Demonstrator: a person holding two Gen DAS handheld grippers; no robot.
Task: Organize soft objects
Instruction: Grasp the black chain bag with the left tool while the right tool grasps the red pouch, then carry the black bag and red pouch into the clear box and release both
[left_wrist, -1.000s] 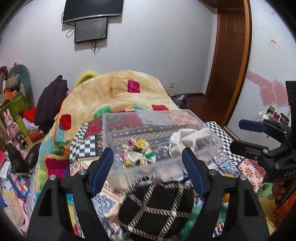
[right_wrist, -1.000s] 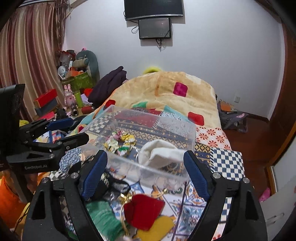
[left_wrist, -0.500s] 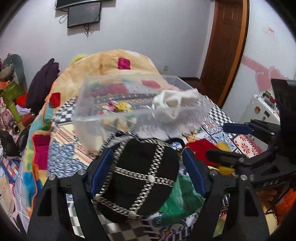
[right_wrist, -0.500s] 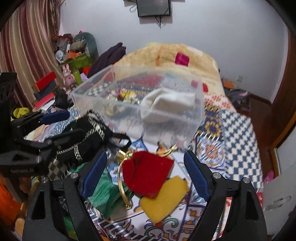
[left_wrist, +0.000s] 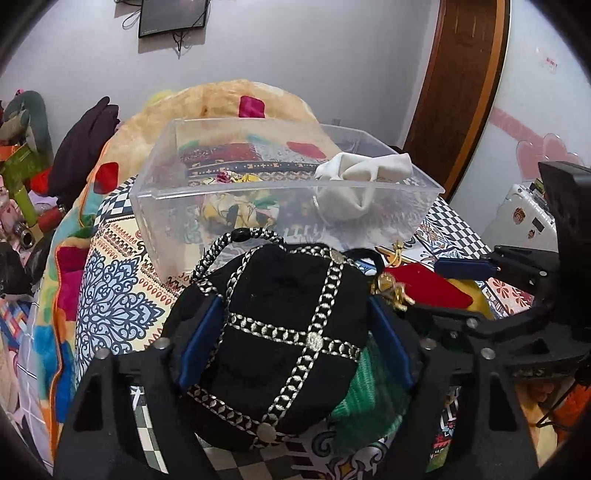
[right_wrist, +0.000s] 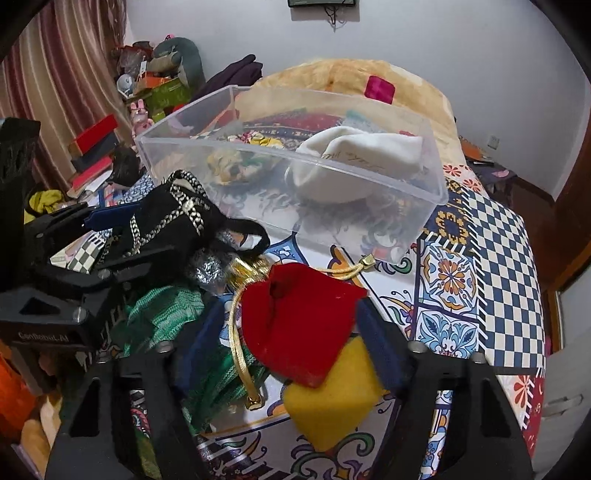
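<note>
A black pouch with silver braid (left_wrist: 280, 339) lies on the patterned bedspread; my left gripper (left_wrist: 295, 343) is open with a finger on each side of it. It also shows in the right wrist view (right_wrist: 166, 221). My right gripper (right_wrist: 288, 339) is open around a red velvet pouch (right_wrist: 299, 325) that lies on a yellow pouch (right_wrist: 332, 402). A green knit piece (right_wrist: 162, 314) lies between the two grippers. A clear plastic box (left_wrist: 258, 192) stands beyond and holds a white pouch (left_wrist: 354, 177) and a floral pouch (left_wrist: 236, 210).
A peach blanket (left_wrist: 221, 107) is heaped behind the box. Clutter, boxes and toys (right_wrist: 147, 92) stand at the left of the bed. A wooden door (left_wrist: 465, 92) is at the right. The bedspread (right_wrist: 480, 258) lies flat to the right of the box.
Both grippers have moved down and forward to the pile. The left fingers now flank the black pouch and the right fingers flank the red pouch. The box looks nearer.
</note>
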